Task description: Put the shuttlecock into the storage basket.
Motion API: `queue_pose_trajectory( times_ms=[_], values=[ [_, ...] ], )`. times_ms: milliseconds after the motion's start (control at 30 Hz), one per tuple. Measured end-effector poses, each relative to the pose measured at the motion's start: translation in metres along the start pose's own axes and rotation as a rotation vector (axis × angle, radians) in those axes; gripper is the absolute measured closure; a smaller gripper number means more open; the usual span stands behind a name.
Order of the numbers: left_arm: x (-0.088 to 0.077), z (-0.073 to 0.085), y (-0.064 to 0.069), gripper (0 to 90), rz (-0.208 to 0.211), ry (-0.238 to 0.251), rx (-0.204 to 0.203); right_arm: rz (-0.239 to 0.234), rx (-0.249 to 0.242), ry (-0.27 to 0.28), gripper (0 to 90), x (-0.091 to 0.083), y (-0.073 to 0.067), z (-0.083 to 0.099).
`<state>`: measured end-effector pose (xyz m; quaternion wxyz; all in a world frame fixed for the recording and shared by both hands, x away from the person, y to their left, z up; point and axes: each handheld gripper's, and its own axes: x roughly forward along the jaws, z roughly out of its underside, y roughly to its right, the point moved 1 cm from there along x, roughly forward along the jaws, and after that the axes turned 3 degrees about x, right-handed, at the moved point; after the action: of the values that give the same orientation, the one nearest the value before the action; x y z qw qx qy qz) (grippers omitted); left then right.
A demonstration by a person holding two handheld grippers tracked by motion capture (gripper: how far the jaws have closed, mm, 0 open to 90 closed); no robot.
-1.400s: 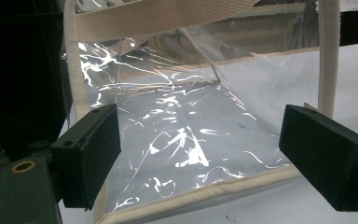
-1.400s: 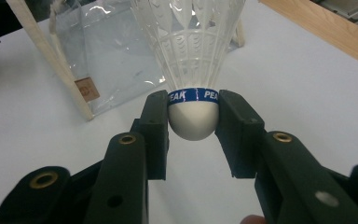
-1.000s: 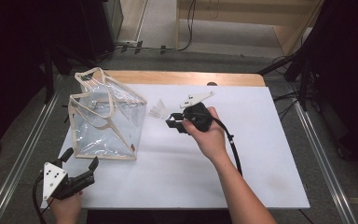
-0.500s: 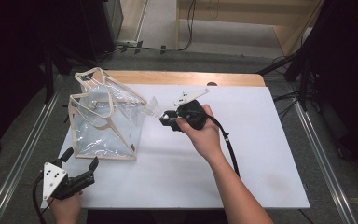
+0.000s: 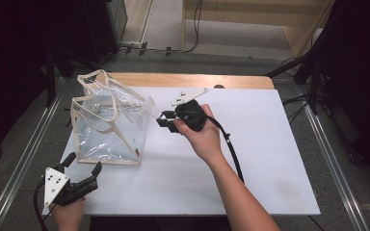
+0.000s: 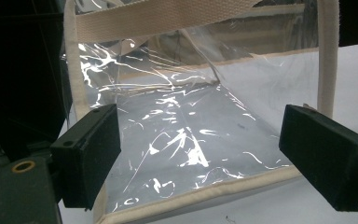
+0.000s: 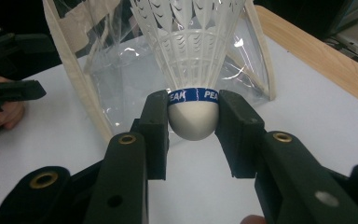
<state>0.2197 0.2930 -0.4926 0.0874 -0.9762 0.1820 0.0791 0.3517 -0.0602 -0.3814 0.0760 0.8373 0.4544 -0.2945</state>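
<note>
White table (image 5: 270, 159) w/ a wooden far edge; on its left part stands a clear plastic tote bag (image 5: 108, 127) w/ beige webbing trim, mouth facing right. Right gripper (image 7: 193, 123) is clamped on the cork base of a white shuttlecock (image 7: 192, 70), feathers pointing at the bag. Over the last sec it's carried the shuttle closer to the bag mouth, now just beside it – prob. going in next. Left gripper (image 5: 79, 175) idles at the near-left corner, jaws wide, nothing between them.

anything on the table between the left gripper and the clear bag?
Nothing: high view shows bare white table top between the left gripper and the clear bag.
</note>
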Motion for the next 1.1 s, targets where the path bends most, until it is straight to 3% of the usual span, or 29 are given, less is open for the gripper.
queue_pose_trajectory(
  times_ms=[1100],
  values=[
    [0.0,0.0,0.0,13.4,0.0,0.001,-0.002,-0.039,-0.019,0.062,62.4,0.007,-0.017,-0.036]
  ],
)
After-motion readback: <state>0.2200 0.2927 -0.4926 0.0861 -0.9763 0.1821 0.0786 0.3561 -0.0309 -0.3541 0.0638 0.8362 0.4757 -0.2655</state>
